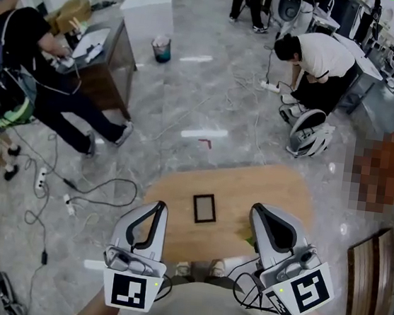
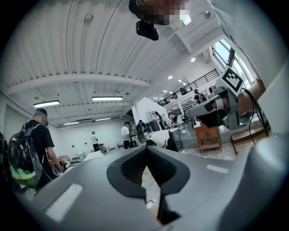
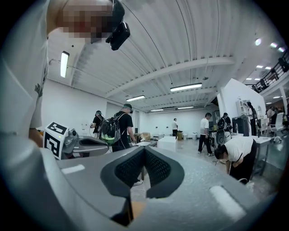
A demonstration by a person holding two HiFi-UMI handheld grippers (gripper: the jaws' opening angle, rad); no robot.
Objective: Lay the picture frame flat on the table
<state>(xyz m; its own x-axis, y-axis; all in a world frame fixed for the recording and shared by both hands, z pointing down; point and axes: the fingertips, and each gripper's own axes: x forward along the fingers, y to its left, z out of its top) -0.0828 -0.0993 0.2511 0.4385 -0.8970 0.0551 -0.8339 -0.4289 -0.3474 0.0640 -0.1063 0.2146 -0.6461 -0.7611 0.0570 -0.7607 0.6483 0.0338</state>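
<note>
Head view: the black-rimmed rectangular picture frame (image 1: 204, 208) is near the centre of the light wooden table (image 1: 282, 192) and seems to lie flat already. Its long axis points away from the person. It sits between the left gripper (image 1: 159, 206) and the right gripper (image 1: 256, 210), about equally near each.
Left gripper view: jaws pressed together, empty.
Right gripper view: jaws likewise closed on nothing.

- Between the left gripper (image 1: 156, 209) and the right gripper (image 1: 257, 210), slightly ahead of both claws, a small black rectangular picture frame (image 1: 204, 208) is the only thing in the way on the oval light-wood table (image 1: 282, 192).
- Bare wood rings the frame on every side.
- Right of the right claw, well apart, stands a brown slatted wooden bench (image 1: 368, 281).
- Left of the left claw, black cables (image 1: 96, 192) trail across the grey floor.
</note>
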